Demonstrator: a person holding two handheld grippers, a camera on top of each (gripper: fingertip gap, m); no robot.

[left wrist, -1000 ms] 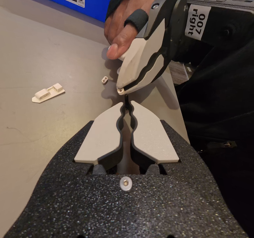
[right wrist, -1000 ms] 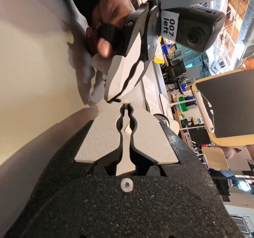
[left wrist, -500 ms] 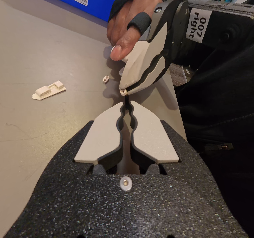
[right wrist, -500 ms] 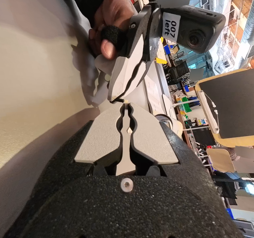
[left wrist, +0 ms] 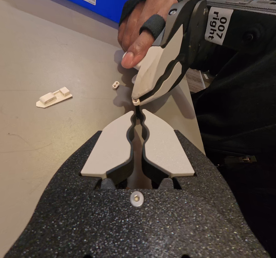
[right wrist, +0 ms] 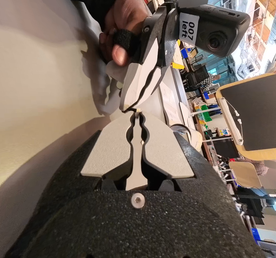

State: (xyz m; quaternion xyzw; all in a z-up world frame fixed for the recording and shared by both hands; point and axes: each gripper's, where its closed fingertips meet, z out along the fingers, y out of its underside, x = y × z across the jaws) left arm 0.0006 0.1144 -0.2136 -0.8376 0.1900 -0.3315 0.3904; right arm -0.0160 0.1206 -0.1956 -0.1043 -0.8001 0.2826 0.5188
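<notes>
A: What's the biggest thing here?

B: The grey surface (left wrist: 44,56), with a blue bin (left wrist: 112,0) at its far edge. Above it, two hand-held grippers meet tip to tip near the surface's right edge.

A: How are the hands set?

B: The right hand (left wrist: 141,27) comes in from above, index finger through a black loop, tilting the right gripper (left wrist: 136,101) steeply down. The left hand (right wrist: 124,27) holds the left gripper (left wrist: 138,113) low, pointing forward.

A: And the jaws?

B: The left jaws are clamped on a thin black pin (left wrist: 137,112). The right jaws are pinching a small white connector (left wrist: 136,102), which sits at the pin's far end.

A: Anything smaller lying about?

B: A white bracket (left wrist: 53,97) to the left, and a second white connector (left wrist: 115,85) just beyond the grippers.
</notes>
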